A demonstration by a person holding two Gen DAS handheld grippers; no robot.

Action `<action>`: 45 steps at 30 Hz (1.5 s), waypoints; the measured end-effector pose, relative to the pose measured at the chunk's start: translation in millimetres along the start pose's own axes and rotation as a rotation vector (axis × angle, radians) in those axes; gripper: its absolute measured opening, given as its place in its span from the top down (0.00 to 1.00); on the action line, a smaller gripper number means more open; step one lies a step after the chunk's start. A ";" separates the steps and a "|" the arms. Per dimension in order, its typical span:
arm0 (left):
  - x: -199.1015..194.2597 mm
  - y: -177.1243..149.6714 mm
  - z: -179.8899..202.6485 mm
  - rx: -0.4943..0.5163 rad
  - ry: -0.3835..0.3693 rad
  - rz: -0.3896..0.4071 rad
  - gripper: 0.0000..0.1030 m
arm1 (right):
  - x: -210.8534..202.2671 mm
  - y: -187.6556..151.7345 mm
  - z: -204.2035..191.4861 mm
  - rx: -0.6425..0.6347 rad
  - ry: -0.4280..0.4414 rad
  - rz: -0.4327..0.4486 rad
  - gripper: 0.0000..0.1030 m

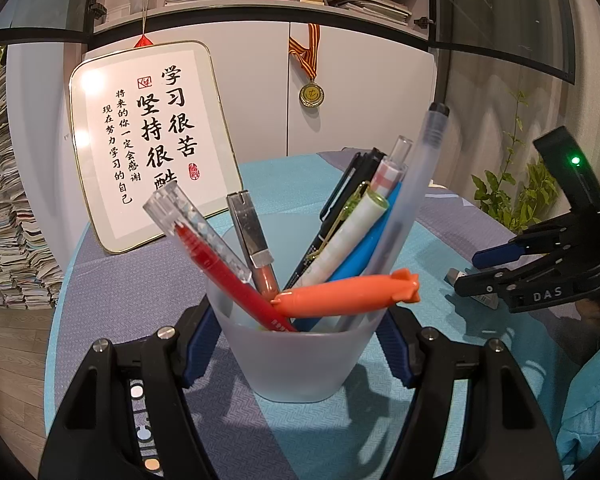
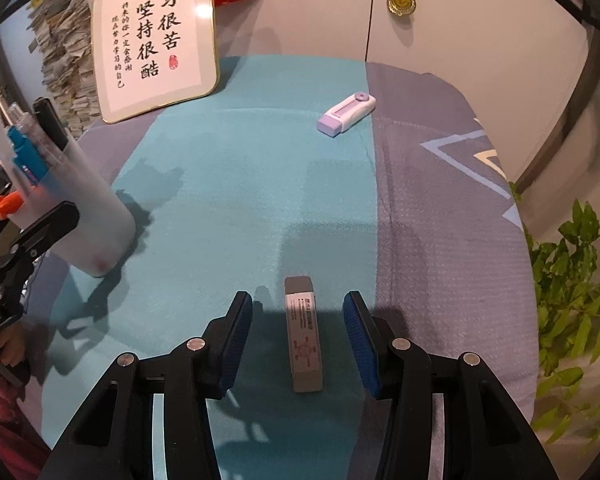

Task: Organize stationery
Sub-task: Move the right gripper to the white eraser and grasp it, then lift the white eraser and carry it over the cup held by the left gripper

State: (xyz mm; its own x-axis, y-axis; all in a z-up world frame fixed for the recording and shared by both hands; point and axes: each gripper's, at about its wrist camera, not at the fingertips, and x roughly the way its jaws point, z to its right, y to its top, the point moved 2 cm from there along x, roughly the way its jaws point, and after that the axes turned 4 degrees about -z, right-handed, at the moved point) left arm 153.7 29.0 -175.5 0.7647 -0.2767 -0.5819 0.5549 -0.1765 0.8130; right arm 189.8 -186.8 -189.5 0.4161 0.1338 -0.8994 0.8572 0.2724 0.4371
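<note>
My left gripper (image 1: 296,344) is shut on a frosted pen cup (image 1: 296,356), its blue pads pressed on both sides. The cup holds several pens, among them a red pen (image 1: 236,280) and an orange rocket-shaped pen (image 1: 348,290). The cup also shows at the left of the right wrist view (image 2: 88,208). My right gripper (image 2: 298,312) is open, its fingers either side of a grey eraser (image 2: 303,332) lying on the cloth without touching it. It also shows in the left wrist view (image 1: 480,272). A lilac and white eraser (image 2: 346,114) lies farther back.
A framed calligraphy board (image 2: 156,36) leans on the white cupboard at the back left. A medal (image 2: 401,0) hangs on the cupboard door. The table has a teal and grey cloth (image 2: 236,184). A green plant (image 2: 576,288) stands off the right edge. Paper stacks (image 1: 8,216) rise at left.
</note>
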 end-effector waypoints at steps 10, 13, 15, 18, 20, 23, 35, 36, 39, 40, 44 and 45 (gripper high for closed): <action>0.0 0.5 -0.2 0.001 0.000 0.000 0.33 | 7.0 1.1 3.7 0.026 0.012 -0.014 0.52; -0.1 0.5 -0.2 0.001 0.000 0.000 0.33 | 9.2 1.7 4.5 0.027 0.009 -0.020 0.53; -0.9 0.8 -0.2 0.002 0.001 0.004 0.33 | 11.3 2.3 5.0 0.030 0.009 -0.025 0.53; -4.4 1.4 -0.8 0.005 -0.001 0.013 0.33 | 14.5 2.9 6.5 0.036 0.008 -0.033 0.58; -7.3 1.8 -1.6 0.002 -0.007 0.019 0.32 | 14.9 3.8 7.3 0.037 -0.004 -0.030 0.66; -11.4 2.1 -2.1 0.004 -0.015 0.029 0.32 | 14.7 5.1 11.0 0.056 -0.005 -0.032 0.83; -12.4 1.6 0.2 0.017 -0.036 0.031 0.33 | -83.0 17.6 -21.0 0.111 0.160 0.240 0.83; -12.3 1.7 0.5 0.018 -0.035 0.032 0.33 | -99.3 19.6 -30.0 0.097 0.189 0.288 0.83; -12.5 1.2 1.4 0.023 -0.032 0.035 0.33 | -143.9 26.2 -58.1 0.046 0.273 0.420 0.84; -12.7 0.8 1.3 0.023 -0.033 0.036 0.33 | -154.5 27.2 -66.0 0.028 0.301 0.451 0.84; -13.1 0.2 0.1 0.018 -0.040 0.040 0.33 | -172.3 36.8 -109.4 -0.088 0.375 0.494 0.84; -13.1 0.2 0.2 0.018 -0.041 0.039 0.33 | -167.1 40.3 -118.8 -0.107 0.372 0.477 0.84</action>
State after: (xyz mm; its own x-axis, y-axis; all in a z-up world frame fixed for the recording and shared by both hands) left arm 143.8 32.4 -167.7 0.7714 -0.3222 -0.5488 0.5188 -0.1812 0.8355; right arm 118.7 -85.0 -21.3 0.5959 0.5827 -0.5526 0.5594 0.1926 0.8062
